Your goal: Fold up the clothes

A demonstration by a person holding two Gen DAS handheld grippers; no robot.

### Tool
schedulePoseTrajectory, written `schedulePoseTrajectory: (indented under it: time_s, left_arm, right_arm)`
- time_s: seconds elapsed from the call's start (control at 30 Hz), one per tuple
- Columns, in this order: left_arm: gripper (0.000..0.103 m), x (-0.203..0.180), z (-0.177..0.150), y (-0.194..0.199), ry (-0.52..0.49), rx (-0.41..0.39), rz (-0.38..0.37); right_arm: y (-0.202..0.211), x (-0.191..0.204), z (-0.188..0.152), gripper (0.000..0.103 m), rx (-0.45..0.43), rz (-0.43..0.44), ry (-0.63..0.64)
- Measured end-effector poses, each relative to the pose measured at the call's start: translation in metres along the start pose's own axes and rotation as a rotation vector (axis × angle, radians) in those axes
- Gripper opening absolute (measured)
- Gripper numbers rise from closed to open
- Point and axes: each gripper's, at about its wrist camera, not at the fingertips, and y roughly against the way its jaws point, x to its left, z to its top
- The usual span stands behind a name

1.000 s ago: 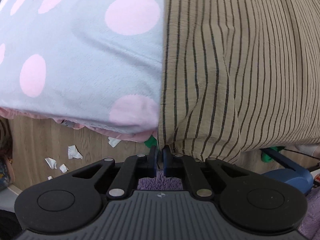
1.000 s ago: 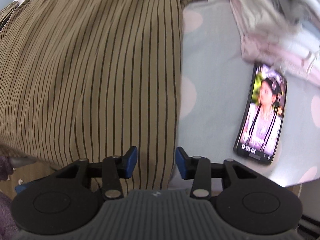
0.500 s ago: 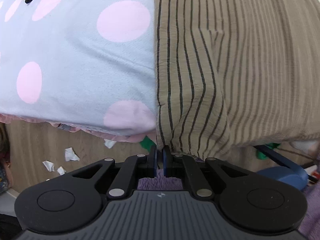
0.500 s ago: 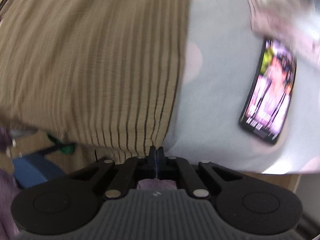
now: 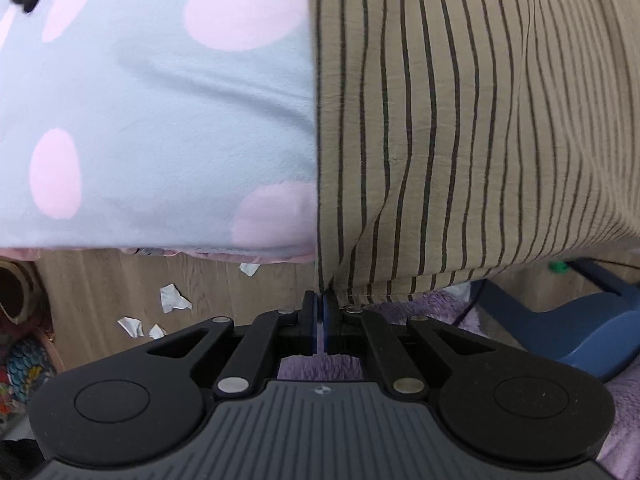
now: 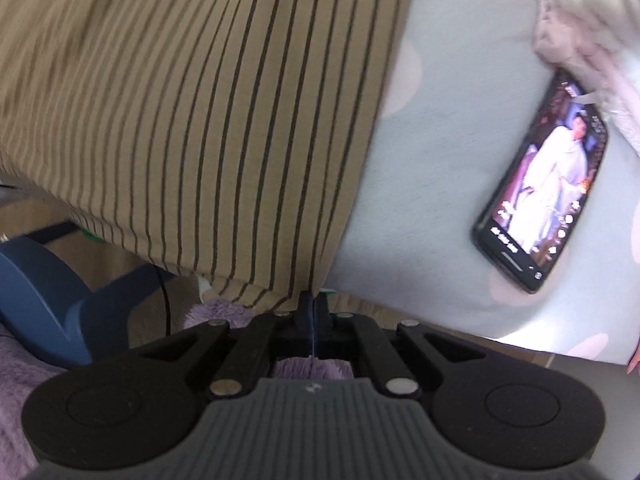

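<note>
The big tan cloth with thin dark stripes [image 5: 460,128] lies spread flat on a soft pale blue blanket with pink dots [image 5: 160,120]. The blanket covers a bed, and the near end of the cloth hangs over the bed's edge, above the wooden floor [image 5: 100,292].

The left tool [image 5: 319,308] is squeezed shut on one bottom corner of the striped cloth, right where its straight side edge meets the hem. The right tool [image 6: 313,304] is squeezed shut too, pinching the other bottom corner. Both tools point down at the hanging edge. I think the corners are held like this so the whole bottom edge can be lifted at once and stay straight. That makes a neat fold.

The cloth looks smooth, with only small waves near the left corner. So the folding seems to be just beginning. The next move, I guess, is to lift both corners and carry them across the cloth toward its far end.

A black phone with a bright picture on its screen [image 6: 548,196] lies on the blanket beside the cloth, well apart from it. Some pale pink clothes [image 6: 588,24] are piled past the phone. Little white paper scraps [image 5: 172,304] lie on the floor, and a blue plastic thing [image 5: 592,336] sits there too. A fuzzy purple rug [image 6: 216,312] peeks out under the tools.
</note>
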Motion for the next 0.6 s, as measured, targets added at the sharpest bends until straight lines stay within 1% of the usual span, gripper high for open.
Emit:
schedulePoseTrajectory:
  time_s: [0.03,0.1,0.13,0.2,0.23,0.27,0.33,0.4,0.47,0.53,0.6]
  left_arm:
    - [0.001,-0.002,0.002,-0.002,-0.002,0.006,0.004]
    - [0.001,-0.005,0.004,-0.006,-0.011,0.029,0.01]
    - [0.002,-0.006,0.005,-0.006,-0.016,0.045,0.009]
    - [0.002,-0.007,0.003,-0.004,-0.023,0.064,0.001]
    - [0.003,-0.009,0.003,0.001,-0.026,0.054,-0.008]
    - [0.003,-0.011,0.003,0.009,-0.028,0.032,-0.015]
    - [0.012,-0.015,0.002,0.025,-0.031,-0.012,-0.03]
    - [0.016,-0.016,0.003,0.043,-0.034,-0.055,-0.051]
    - [0.016,-0.02,0.008,0.064,-0.044,-0.111,-0.068]
    - [0.016,-0.032,0.017,0.088,-0.063,-0.183,-0.089]
    - [0.017,-0.054,0.028,0.111,-0.116,-0.253,-0.122]
  right_arm:
    - [-0.002,0.001,0.001,0.0,0.019,-0.004,0.009]
    - [-0.005,0.0,0.001,0.005,0.049,-0.009,0.014]
    - [-0.004,-0.001,0.0,0.006,0.058,-0.009,0.012]
    - [0.004,-0.004,-0.001,0.007,0.038,0.001,0.005]
    - [0.011,-0.01,0.0,0.013,0.019,0.007,0.004]
    - [0.017,-0.016,0.0,0.017,-0.001,0.012,0.003]
    - [0.035,-0.02,0.0,0.018,-0.048,0.012,0.002]
    - [0.054,-0.015,0.001,0.019,-0.092,0.013,-0.006]
    - [0.072,-0.012,0.004,0.02,-0.136,0.013,-0.017]
    - [0.083,-0.017,0.009,0.02,-0.175,0.018,-0.035]
    - [0.087,-0.02,0.015,0.02,-0.2,0.022,-0.046]
